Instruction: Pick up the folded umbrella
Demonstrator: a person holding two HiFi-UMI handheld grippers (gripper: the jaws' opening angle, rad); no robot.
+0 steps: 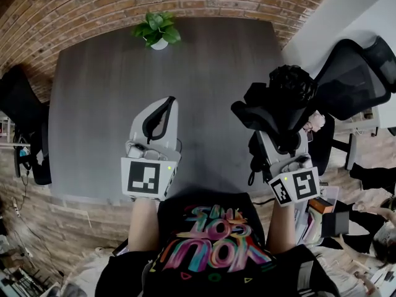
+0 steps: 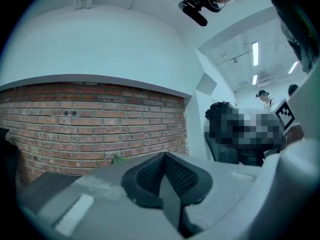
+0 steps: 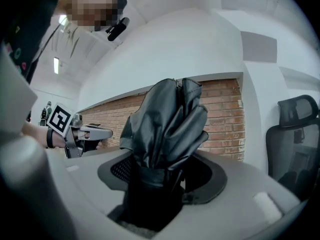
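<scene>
The left hand-held gripper [image 1: 159,117] hangs over the near part of the dark grey bench [image 1: 99,91]. Its two black-padded jaws are pressed together with nothing between them, as the left gripper view shows [image 2: 165,170]. Beyond it, at the far edge of the bench, a small green potted plant in a white pot [image 1: 156,31] stands just before the red brick wall [image 1: 93,5].

To the right, the right hand-held gripper [image 1: 281,136] is clamped on the black folded umbrella [image 1: 281,98]. The right gripper view shows the jaws [image 3: 159,186] standing fairly wide around its dark lower part. The crumpled, glossy canopy folds [image 3: 167,124] stick out past the fingertips towards the brick wall. The umbrella is held up over the near right part of the bench.

Further right, beyond the bench, stands a black mesh office chair [image 1: 349,79].
</scene>
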